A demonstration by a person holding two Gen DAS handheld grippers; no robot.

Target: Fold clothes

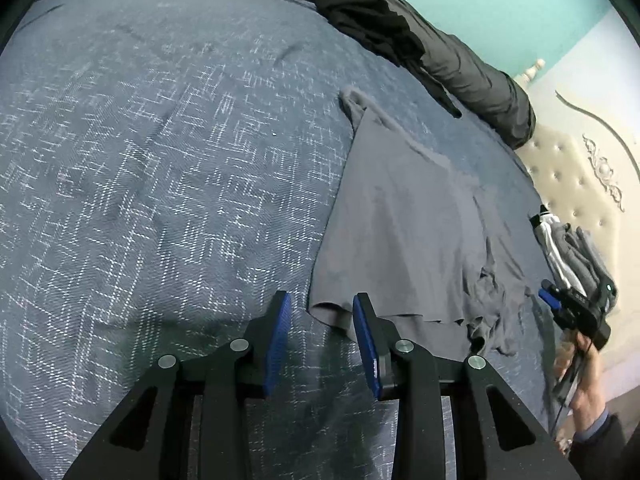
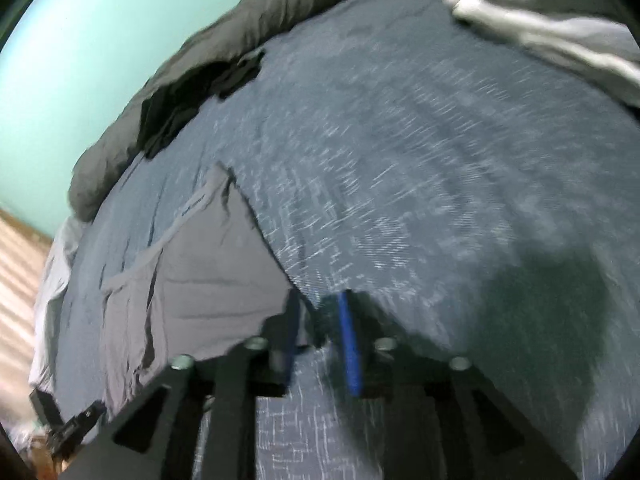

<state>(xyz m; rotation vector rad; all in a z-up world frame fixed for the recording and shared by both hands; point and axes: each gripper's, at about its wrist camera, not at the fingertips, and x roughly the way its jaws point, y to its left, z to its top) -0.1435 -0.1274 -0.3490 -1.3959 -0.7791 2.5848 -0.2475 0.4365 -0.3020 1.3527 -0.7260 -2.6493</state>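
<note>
Lying spread across the blue patterned bedspread [image 1: 160, 160] is a grey garment [image 1: 400, 220], mostly flat, with one long straight edge to its left and a rumpled bunch of fabric at its near right corner. The left gripper [image 1: 322, 332] hovers over the garment's near hem with its blue-padded fingers [image 1: 280, 332] set wide apart — nothing lies between them, and the right-hand finger sits just over the hem's edge. From the right wrist view, which is blurred, the same grey garment [image 2: 192, 264] lies to the left, and the right gripper [image 2: 320, 332] is at its corner with the blue pads parted; a bit of the fabric's corner seems to reach in between them, though the blur makes it hard to say whether it touches. A dark quilt [image 1: 460, 52] is rolled along the far side of the bed beside a teal wall [image 1: 500, 8], with black clothing [image 1: 376, 28] heaped on it. More grey and white clothes [image 1: 572, 252] lie near the tufted headboard [image 1: 568, 168].
</note>
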